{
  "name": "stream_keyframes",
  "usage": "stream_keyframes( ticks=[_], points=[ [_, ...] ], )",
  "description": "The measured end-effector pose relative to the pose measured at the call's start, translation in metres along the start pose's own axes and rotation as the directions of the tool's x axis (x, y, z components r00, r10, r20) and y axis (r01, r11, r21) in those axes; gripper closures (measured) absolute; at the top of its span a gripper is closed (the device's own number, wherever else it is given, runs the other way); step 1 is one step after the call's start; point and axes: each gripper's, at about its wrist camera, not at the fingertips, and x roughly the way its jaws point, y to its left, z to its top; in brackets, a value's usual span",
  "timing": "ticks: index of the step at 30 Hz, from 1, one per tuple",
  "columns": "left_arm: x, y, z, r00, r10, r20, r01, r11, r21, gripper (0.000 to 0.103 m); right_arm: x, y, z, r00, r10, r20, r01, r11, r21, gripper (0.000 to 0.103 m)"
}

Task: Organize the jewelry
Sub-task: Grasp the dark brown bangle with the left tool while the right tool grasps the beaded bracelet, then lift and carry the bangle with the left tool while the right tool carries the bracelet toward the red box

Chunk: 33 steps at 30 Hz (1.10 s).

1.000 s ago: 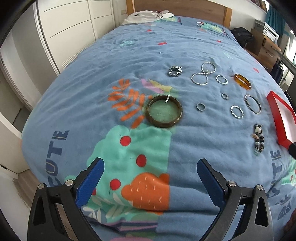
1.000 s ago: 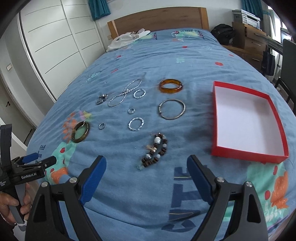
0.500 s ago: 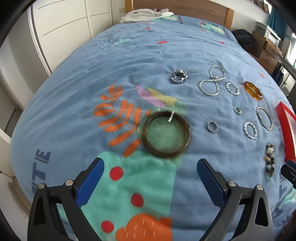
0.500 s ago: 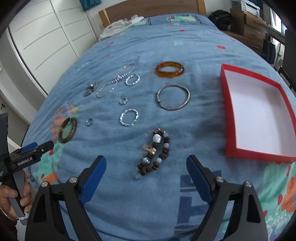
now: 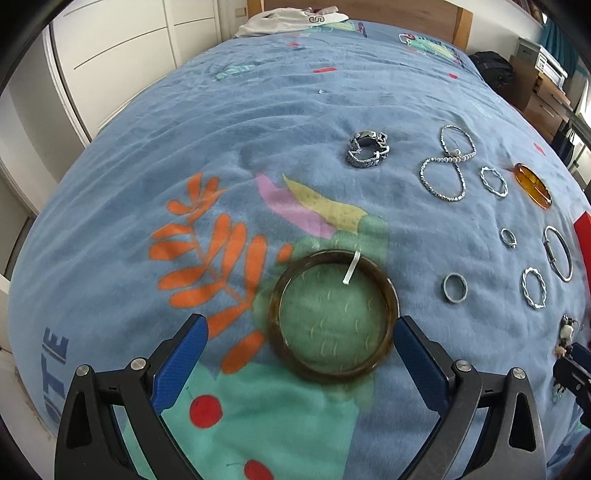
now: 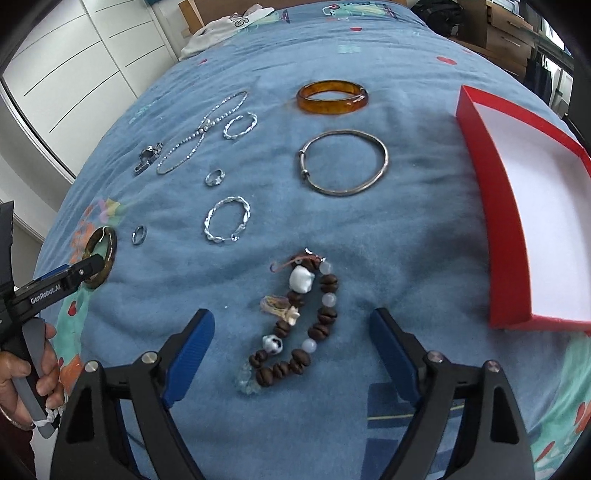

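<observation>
Jewelry lies spread on a blue patterned bedspread. A dark green-brown bangle [image 5: 334, 315] with a white tag lies just ahead of my open left gripper [image 5: 299, 354], its right rim close to the right finger; it also shows in the right wrist view [image 6: 101, 254]. My open right gripper [image 6: 291, 345] straddles a brown bead bracelet [image 6: 299, 325]. Beyond lie a twisted silver ring [image 6: 227, 223], a thin silver bangle [image 6: 343, 166], an amber bangle [image 6: 332, 98], a rhinestone chain [image 6: 201, 133] and small rings. An empty red box [image 6: 480, 155] sits at the right.
A silver link bracelet [image 5: 367, 149] lies farther up the bed. White clothing [image 5: 291, 20] lies by the wooden headboard. White wardrobe doors [image 5: 122, 48] stand on the left, wooden drawers [image 5: 543, 92] on the right. The bed edge drops off just below both grippers.
Both grippers moved forward and down toward the bed. The green-brown bangle now sits close to the left fingertips, and the bead bracelet now lies between the right fingers.
</observation>
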Motion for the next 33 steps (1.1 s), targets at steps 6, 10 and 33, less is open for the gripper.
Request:
stream_keyframes(
  ticks=[6,10,33],
  points=[
    [0.005,-0.005,0.001,1.000,-0.017,-0.004,0.017,1.000,0.006,0.004,0.004,-0.006,0.003,1.000,0.000,-0.008,0.000,1.000,0.009,0.063],
    [0.012,-0.007,0.002,1.000,-0.020,-0.019,0.021,1.000,0.008,0.005,0.004,-0.008,0.002,1.000,0.010,-0.012,-0.010,1.000,0.009,0.078],
    [-0.006,-0.020,-0.004,1.000,0.003,0.014,-0.004,0.999,0.049,0.028,-0.009,0.003,-0.002,0.999,0.051,0.008,-0.051,0.998,-0.045,0.086]
  ],
)
